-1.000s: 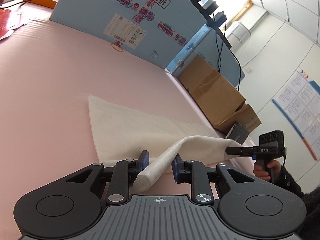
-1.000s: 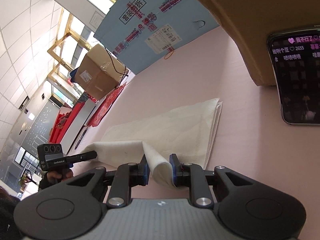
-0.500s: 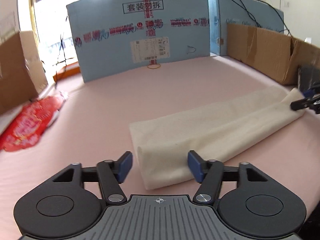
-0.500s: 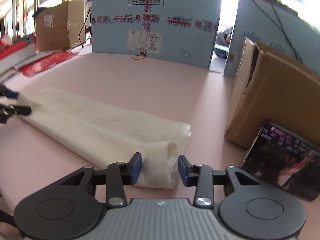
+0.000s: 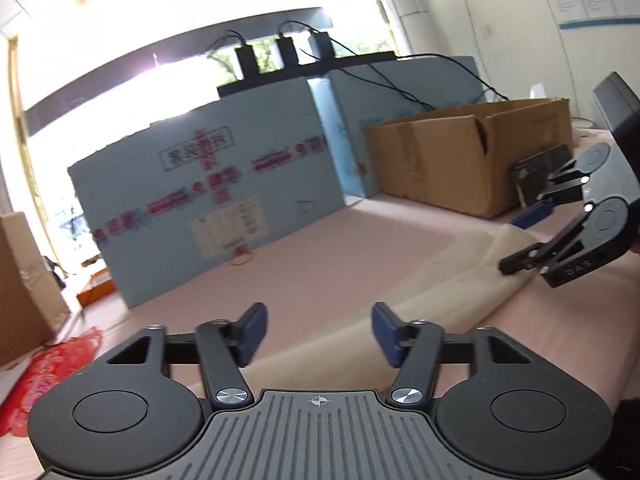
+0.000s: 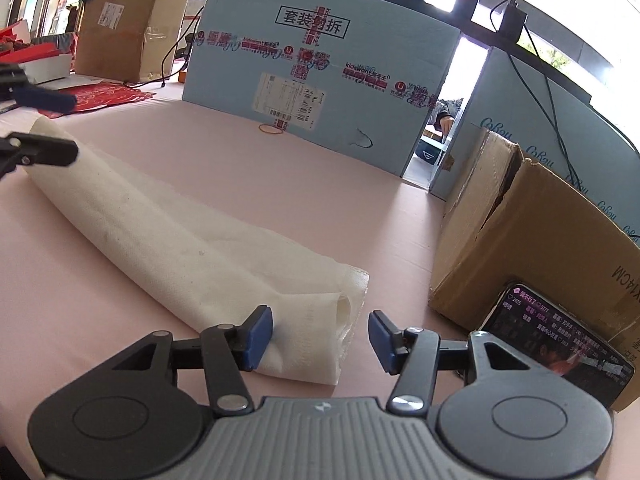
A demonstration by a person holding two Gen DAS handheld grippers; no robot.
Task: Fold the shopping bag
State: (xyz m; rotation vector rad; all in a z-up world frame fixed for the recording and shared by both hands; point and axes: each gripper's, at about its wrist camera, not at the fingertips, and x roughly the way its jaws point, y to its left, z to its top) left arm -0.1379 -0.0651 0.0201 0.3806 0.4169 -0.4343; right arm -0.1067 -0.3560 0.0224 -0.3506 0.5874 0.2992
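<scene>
The cream shopping bag (image 6: 172,236) lies folded into a long strip on the pink table (image 6: 280,184). My right gripper (image 6: 320,334) is open over the strip's near end, jaws apart and empty. My left gripper (image 5: 318,334) is open and empty above the strip's other end, where the bag (image 5: 448,292) shows blurred. The right gripper (image 5: 532,238) appears open in the left wrist view by the bag's far end. The left gripper (image 6: 60,124) shows open at the left edge of the right wrist view.
A blue foam board (image 6: 320,64) stands at the back of the table. A brown cardboard box (image 6: 532,236) sits at the right with a lit phone (image 6: 560,340) leaning on it. Red paper (image 6: 104,96) and another box (image 6: 128,28) lie at the far left.
Both grippers let go of the bag's folded edge and opened. The fold now lies flat as a long strip. The left gripper has lifted and tilted up.
</scene>
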